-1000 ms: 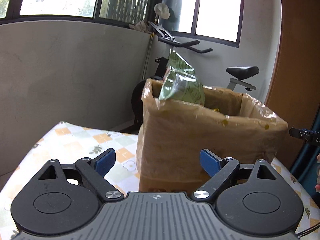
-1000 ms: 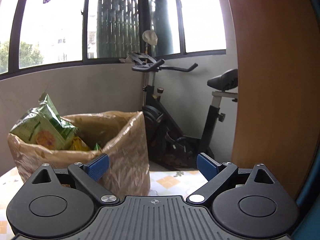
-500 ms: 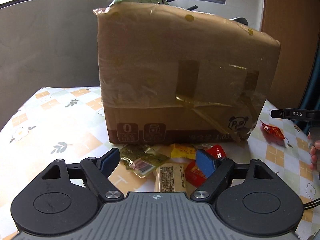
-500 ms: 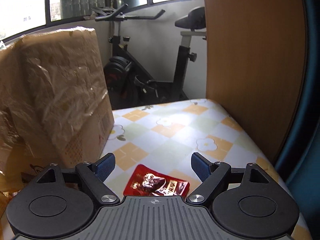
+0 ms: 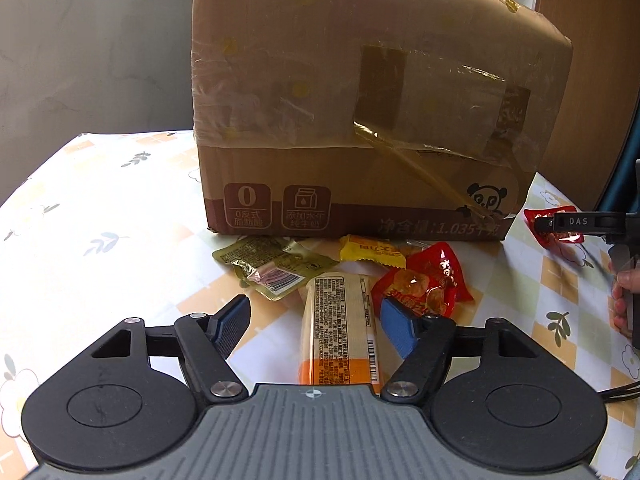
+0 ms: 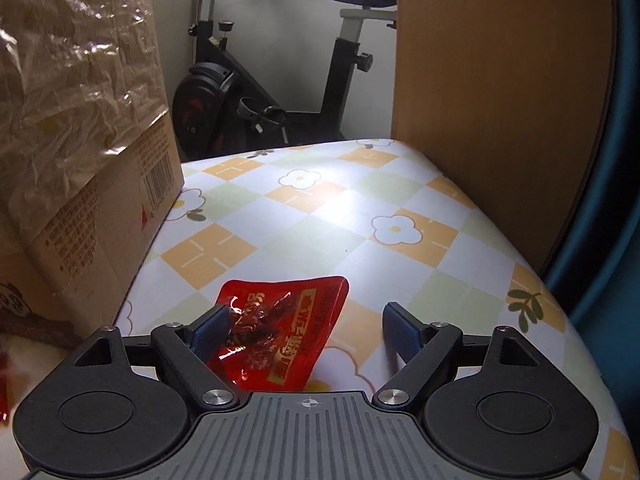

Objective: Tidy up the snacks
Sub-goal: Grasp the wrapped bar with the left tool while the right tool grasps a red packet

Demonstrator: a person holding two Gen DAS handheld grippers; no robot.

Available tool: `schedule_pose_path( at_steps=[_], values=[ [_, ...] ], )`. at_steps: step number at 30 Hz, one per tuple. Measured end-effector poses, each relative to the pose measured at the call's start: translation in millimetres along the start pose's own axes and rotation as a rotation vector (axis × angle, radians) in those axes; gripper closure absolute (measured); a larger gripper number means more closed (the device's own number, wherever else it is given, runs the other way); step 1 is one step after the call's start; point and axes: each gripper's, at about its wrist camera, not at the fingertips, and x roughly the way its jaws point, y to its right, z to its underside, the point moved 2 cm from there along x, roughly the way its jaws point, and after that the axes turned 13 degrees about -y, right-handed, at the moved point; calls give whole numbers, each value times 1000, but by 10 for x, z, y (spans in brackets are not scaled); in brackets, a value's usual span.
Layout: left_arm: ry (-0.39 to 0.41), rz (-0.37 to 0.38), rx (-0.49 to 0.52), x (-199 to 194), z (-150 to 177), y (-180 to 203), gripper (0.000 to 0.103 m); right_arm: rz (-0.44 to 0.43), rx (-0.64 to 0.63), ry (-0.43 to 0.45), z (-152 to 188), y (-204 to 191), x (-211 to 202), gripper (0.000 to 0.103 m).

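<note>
Right now your left gripper (image 5: 314, 322) sits low with fingers spread wide around the long cream-and-orange snack bar (image 5: 340, 328), gripping nothing. Your right gripper (image 6: 306, 330), equally wide and empty, frames the red snack packet (image 6: 280, 328) lying flat on the flowered tablecloth (image 6: 360, 200). Both look lined up for picks toward the cardboard box (image 5: 360, 100).

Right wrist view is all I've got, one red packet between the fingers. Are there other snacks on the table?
Observer: Yes. The left wrist view shows a cluster in front of the cardboard box: a long orange-ended packet, an olive packet, a yellow packet and a red snack bag.
Operator: Where's the left gripper?
Observer: The left gripper is open, astride the long packet.
Operator: Anything in the box?
Observer: Its top is out of frame.
</note>
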Motion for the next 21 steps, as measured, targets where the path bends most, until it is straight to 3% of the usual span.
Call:
schedule_pose_path(
  at_steps=[3,5,7,8,10,21],
  values=[
    [-9,0,9,14,13,13,39,-19,-53,11,13,-86,-25,42],
    [-18,11,13,20,28,23,44,-47,-88,16,23,-140,-73,62],
    [-31,10,26,30,50,42,49,-55,-104,14,55,-184,-122,66],
    [-35,8,31,29,60,50,53,-74,-108,11,72,-196,-147,78],
    [-36,17,32,23,77,60,59,-110,-107,3,108,-223,-205,86],
    [-28,22,-5,-42,183,37,63,-372,-25,-14,473,-429,-580,90]
  ],
)
